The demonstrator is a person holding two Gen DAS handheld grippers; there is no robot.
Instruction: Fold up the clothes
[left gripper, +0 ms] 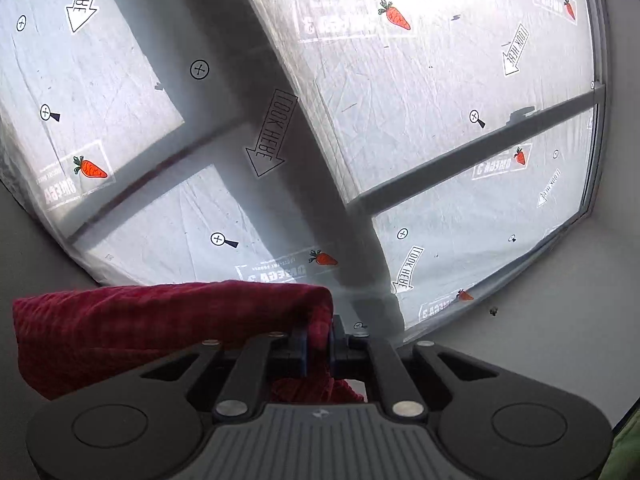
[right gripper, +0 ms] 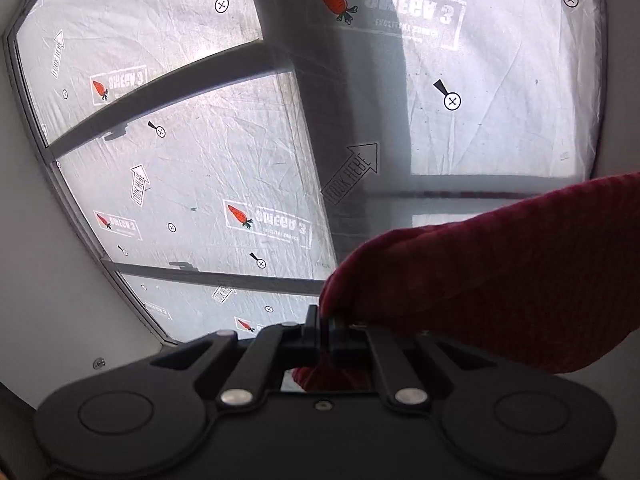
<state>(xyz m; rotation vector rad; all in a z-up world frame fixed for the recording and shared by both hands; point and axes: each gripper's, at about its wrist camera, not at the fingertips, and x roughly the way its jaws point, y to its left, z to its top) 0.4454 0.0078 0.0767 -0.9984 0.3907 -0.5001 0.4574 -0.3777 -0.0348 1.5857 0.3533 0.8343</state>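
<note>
Gripping a dark red garment, the left gripper has its fingers closed tight on a bunched edge, the cloth trailing off to the left. The right gripper is likewise clamped on the same red fabric (ribbed in texture), which spreads away to the right. Both face a window covered with printed translucent sheeting.
</note>
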